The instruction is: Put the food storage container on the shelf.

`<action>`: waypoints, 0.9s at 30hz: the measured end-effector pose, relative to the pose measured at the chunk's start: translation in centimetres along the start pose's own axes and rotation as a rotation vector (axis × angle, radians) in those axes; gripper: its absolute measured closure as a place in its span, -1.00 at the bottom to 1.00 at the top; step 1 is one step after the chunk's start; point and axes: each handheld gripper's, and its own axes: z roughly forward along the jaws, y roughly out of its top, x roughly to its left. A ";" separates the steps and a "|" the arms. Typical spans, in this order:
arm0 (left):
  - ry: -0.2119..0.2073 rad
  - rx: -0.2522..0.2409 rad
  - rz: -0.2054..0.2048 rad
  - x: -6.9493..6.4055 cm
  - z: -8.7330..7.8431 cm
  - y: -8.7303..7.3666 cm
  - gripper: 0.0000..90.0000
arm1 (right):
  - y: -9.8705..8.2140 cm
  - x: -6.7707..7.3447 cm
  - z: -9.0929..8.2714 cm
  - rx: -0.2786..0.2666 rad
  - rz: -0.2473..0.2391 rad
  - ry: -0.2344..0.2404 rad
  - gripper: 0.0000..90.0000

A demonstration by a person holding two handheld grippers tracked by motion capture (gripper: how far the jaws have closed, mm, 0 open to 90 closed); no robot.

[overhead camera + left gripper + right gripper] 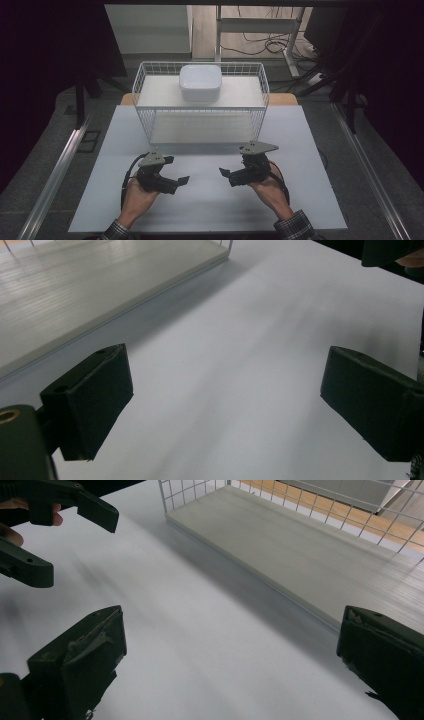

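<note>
— What's the biggest thing there?
— The white worktop, and at its far middle a white wire rack with two shelf boards. A white lidded tub sits on the upper board, near its far edge.
— And the hands?
— Both come in from the near edge, plaid cuffs showing, palms wrapped round the gripper bodies. The left hand holds the left gripper near-left of the rack, pointing right; the right hand holds the right gripper near-right, pointing left — the two face each other, apart.
— Fingers?
— Spread wide on both, holding nothing. In the left gripper view its fingers hover over bare worktop beside the lower board; the right gripper view likewise.
</note>
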 end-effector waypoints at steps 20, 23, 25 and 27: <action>0.030 0.025 -0.047 0.1 -1.5 -3.4 -0.93 | -2.8 -0.5 -1.0 0.006 0.034 -0.015 -1.00; 0.039 0.026 -0.048 0.2 -1.9 -3.8 -0.94 | -3.2 -0.7 -1.4 0.004 0.031 -0.026 -1.00; 0.046 0.026 -0.048 0.2 -2.2 -3.9 -0.94 | -3.5 -0.8 -1.7 0.007 0.039 -0.031 -1.00; 0.054 0.023 -0.052 0.3 -2.5 -4.2 -0.94 | -3.8 -0.9 -2.0 0.008 0.046 -0.038 -1.00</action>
